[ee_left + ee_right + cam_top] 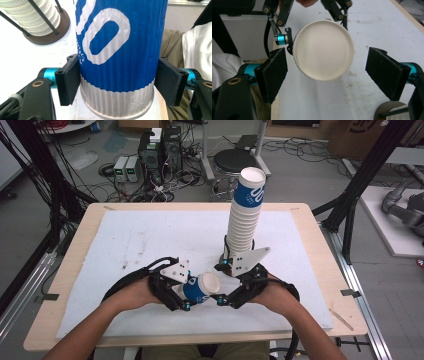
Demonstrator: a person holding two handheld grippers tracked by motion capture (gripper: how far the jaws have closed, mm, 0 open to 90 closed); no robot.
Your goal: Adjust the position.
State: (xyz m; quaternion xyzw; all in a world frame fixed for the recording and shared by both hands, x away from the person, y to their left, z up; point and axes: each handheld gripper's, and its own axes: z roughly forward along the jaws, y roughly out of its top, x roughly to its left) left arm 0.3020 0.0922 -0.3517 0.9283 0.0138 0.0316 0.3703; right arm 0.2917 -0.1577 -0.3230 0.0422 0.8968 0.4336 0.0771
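Observation:
A blue and white ribbed paper cup [199, 290] [117, 50] lies tilted on its side just above the mat, and my left gripper [191, 291] [117, 82] is shut on it, with both pads [68, 80] pressed to its sides. The cup's white round end [323, 50] faces my right gripper [222, 281] [329, 72]. That gripper is open, its black pads [273, 72] standing apart on either side of the cup without touching it. Behind them a tall stack of the same cups [245, 215] [32, 15] stands in a wire holder.
The white mat [150, 240] covers most of the wooden table [320, 270]. The holder's round brown base [50, 33] [389, 110] stands close to both grippers. Beyond the far table edge are a stool [232, 162], boxes and cables on the floor.

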